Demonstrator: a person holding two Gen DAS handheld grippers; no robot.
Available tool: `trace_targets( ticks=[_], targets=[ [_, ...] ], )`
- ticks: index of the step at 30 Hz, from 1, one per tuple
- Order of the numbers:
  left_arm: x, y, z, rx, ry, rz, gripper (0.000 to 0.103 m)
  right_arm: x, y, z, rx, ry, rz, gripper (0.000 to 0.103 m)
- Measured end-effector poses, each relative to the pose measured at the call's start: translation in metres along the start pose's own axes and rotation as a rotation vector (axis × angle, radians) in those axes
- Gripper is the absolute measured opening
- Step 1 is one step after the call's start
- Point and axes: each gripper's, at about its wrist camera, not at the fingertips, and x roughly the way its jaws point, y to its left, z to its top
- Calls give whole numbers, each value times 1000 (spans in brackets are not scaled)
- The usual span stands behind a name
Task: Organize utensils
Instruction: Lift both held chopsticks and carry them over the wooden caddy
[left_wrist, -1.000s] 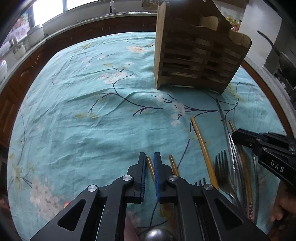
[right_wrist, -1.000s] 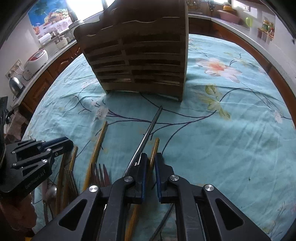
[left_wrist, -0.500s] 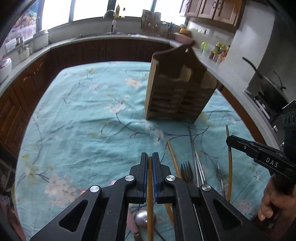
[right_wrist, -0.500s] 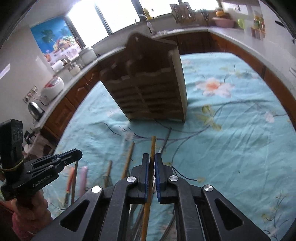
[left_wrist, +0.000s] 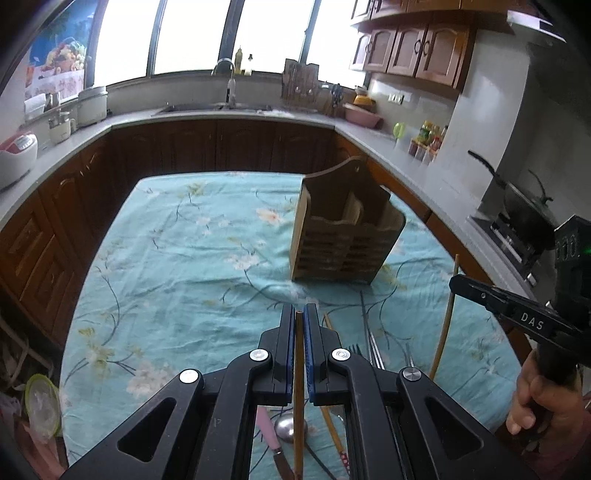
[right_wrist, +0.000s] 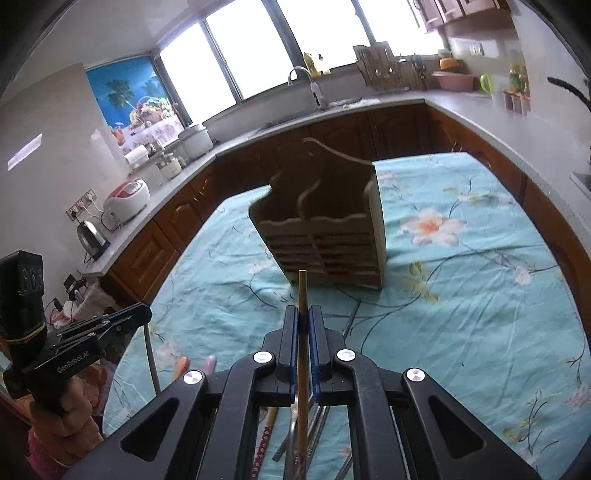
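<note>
Kitchen island under a teal floral tablecloth (left_wrist: 177, 258), wrapped by dark cabinets and grey counter.

Wooden utensil caddy (left_wrist: 343, 236) upright at far centre-right of the cloth, slatted front facing near, compartments open at top. Same caddy (right_wrist: 325, 236) dead ahead in right wrist view.

Left gripper (left_wrist: 299, 325) raised above near edge of cloth, jaws pressed onto a bamboo chopstick (left_wrist: 298, 369); stick runs lengthwise between the pads, tip barely past them. Right gripper (right_wrist: 303, 325) likewise raised, jaws pinching a second bamboo chopstick (right_wrist: 303, 295), tip reaching well beyond the pads toward the caddy base.

Loose pile on cloth, near side, below both grippers: fork (left_wrist: 356, 350), spoon bowl (left_wrist: 290, 430), pink-handled knife (left_wrist: 267, 428), thin metal chopsticks (left_wrist: 369, 328), further wooden sticks. Exact count not readable.

Judged step: carrying one chopstick per hand to the caddy; most utensils not yet sorted.

Risks:
- Thin round stick held along the pads: could pivot or slide out on tilting to vertical.
- Left stick with little length ahead of pads: gripper body likely to meet caddy rim before the tip enters.
- Both hands converging on one narrow opening: collision, or nudging the light caddy over.
- Wrong compartment chosen: interior dividers only partly visible.
</note>
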Motion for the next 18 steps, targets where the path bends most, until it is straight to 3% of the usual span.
trace_targets(
  ticks=[18],
  targets=[
    [-54, 10, 7, -51, -196, -19, 3, -32, 7, 19, -9, -118, 4, 5]
  ],
)
